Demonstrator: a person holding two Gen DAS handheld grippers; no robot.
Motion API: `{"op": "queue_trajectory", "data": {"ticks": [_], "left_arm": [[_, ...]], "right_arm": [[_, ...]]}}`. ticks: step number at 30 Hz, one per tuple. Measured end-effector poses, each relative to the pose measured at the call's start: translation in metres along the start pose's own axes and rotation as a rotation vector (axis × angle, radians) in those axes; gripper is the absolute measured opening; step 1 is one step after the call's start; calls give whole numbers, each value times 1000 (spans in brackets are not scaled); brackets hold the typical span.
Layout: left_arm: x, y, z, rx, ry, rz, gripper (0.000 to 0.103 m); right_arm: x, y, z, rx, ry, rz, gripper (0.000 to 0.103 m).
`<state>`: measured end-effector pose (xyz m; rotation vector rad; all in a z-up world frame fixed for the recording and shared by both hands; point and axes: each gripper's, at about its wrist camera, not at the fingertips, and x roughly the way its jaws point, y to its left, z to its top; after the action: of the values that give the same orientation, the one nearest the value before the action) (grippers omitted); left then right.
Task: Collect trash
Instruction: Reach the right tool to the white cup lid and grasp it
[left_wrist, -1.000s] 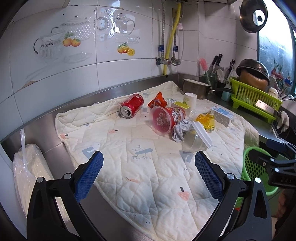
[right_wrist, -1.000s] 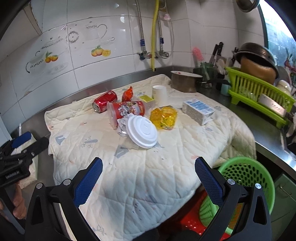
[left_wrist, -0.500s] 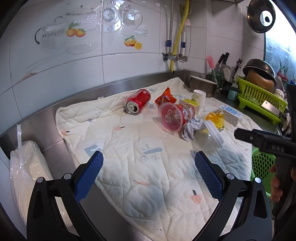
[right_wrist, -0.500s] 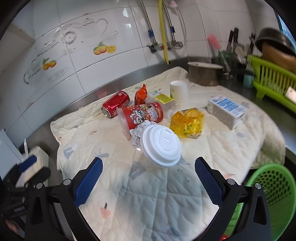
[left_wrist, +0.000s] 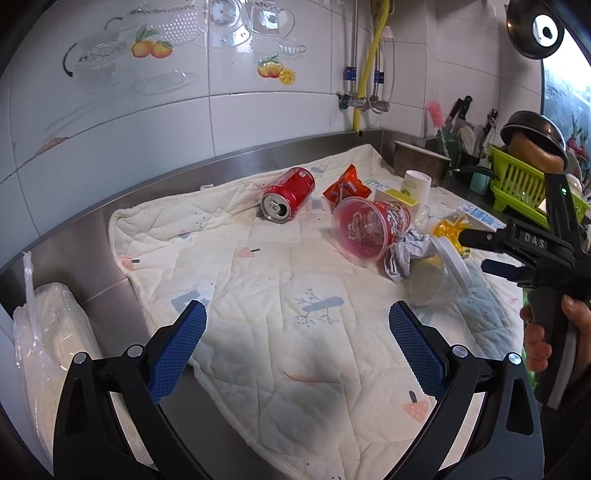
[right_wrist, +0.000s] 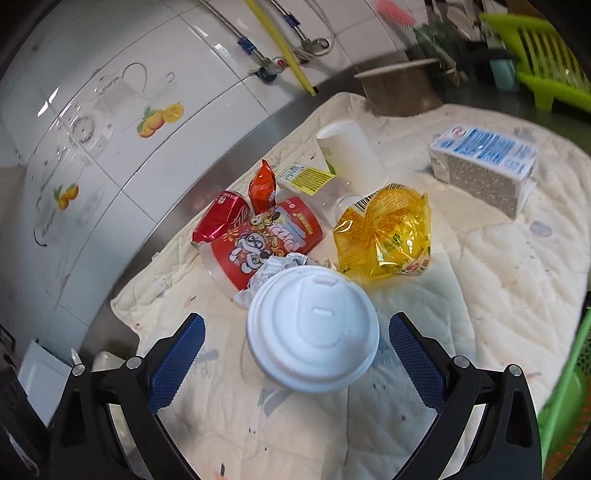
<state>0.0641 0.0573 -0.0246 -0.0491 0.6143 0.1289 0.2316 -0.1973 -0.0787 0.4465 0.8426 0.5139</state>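
Observation:
Trash lies on a quilted cloth (left_wrist: 258, 288): a red soda can (left_wrist: 289, 194), an orange snack wrapper (left_wrist: 346, 186), a red noodle cup (left_wrist: 369, 229) on its side, crumpled paper (left_wrist: 404, 254), a clear cup with a white lid (right_wrist: 313, 334), a yellow bag (right_wrist: 384, 236), a white paper cup (right_wrist: 351, 155) and a milk carton (right_wrist: 484, 162). My right gripper (right_wrist: 295, 350) is open, with the lidded cup between its fingers, untouched. It also shows in the left wrist view (left_wrist: 480, 251). My left gripper (left_wrist: 295, 343) is open and empty over the cloth's near part.
A green basket (right_wrist: 565, 398) sits at the right past the counter edge. A green dish rack (left_wrist: 524, 184) and a metal pot (left_wrist: 421, 162) stand at the back right. A white bagged stack (left_wrist: 48, 350) lies at the left. Tiled wall behind.
My right gripper has moved forward and down onto the lidded cup, which now sits between its fingers. My left gripper has edged closer to the trash pile.

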Motion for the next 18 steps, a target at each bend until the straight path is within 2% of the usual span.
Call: {"op": "queue_trajectory", "data": {"ticks": [7, 18], "left_arm": [[12, -4, -2, 7, 26, 0, 98], [20, -7, -2, 14, 40, -5, 98]], "right_arm": [[19, -11, 3, 28, 58, 52, 97], [43, -13, 2, 26, 99, 38, 97]]}}
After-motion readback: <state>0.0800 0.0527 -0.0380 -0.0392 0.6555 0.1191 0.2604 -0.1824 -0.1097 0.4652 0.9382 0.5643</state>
